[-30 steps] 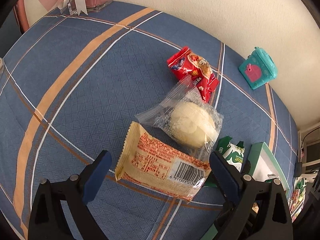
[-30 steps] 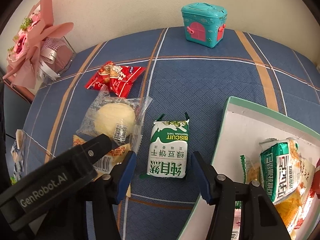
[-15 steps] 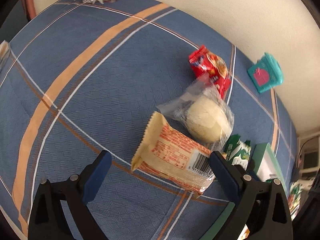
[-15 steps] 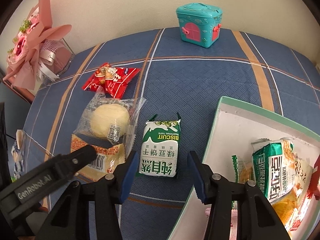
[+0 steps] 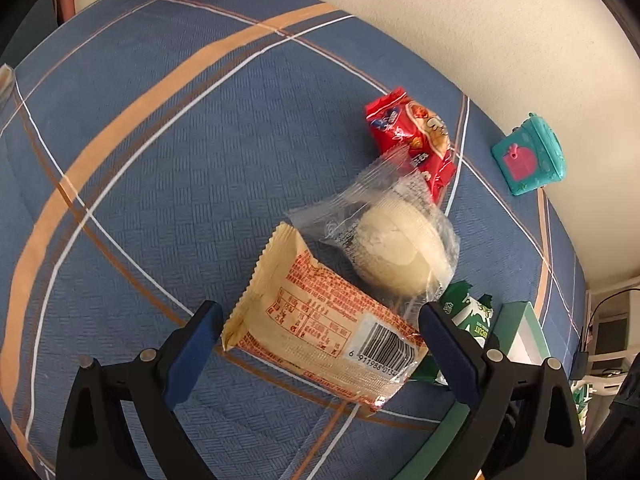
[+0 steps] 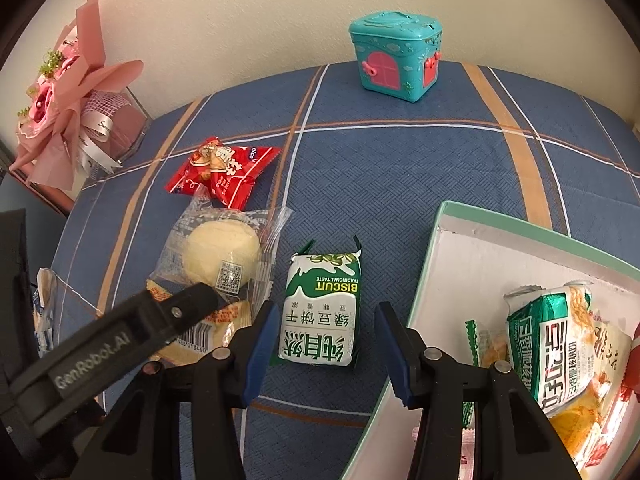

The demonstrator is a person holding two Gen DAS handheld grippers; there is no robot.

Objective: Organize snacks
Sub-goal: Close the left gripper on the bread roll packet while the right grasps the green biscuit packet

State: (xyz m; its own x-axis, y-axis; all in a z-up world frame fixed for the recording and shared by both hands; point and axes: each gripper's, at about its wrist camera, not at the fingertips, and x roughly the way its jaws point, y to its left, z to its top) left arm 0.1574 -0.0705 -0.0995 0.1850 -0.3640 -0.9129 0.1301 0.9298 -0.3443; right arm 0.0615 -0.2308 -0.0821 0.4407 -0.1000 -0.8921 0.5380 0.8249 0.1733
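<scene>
Left wrist view: the left gripper [image 5: 318, 338] stands wide apart, blue pads either side of the cream-and-orange foil snack packet with a barcode [image 5: 320, 328], which lies flat between them on the blue plaid tablecloth [image 5: 168, 152]. The packet's barcode end sits just beside the right-hand pad; whether it touches is hard to tell. Overlapping its far end is the round pale bun in clear plastic wrap [image 5: 394, 252], and beyond that the red crinkled snack pouch [image 5: 412, 140], towards the wall-side edge of the table. A teal toy house box [image 5: 530, 158] stands at that far edge.

Right wrist view: the right gripper [image 6: 324, 344] is also spread open, straddling the green-and-white biscuit pack [image 6: 322, 314], which lies squarely between the pads without touching either. Just to the right sits the green-rimmed white cardboard box [image 6: 460, 248], already holding several packets. A pink paper bouquet [image 6: 64, 96] stands at the table's far left corner.
</scene>
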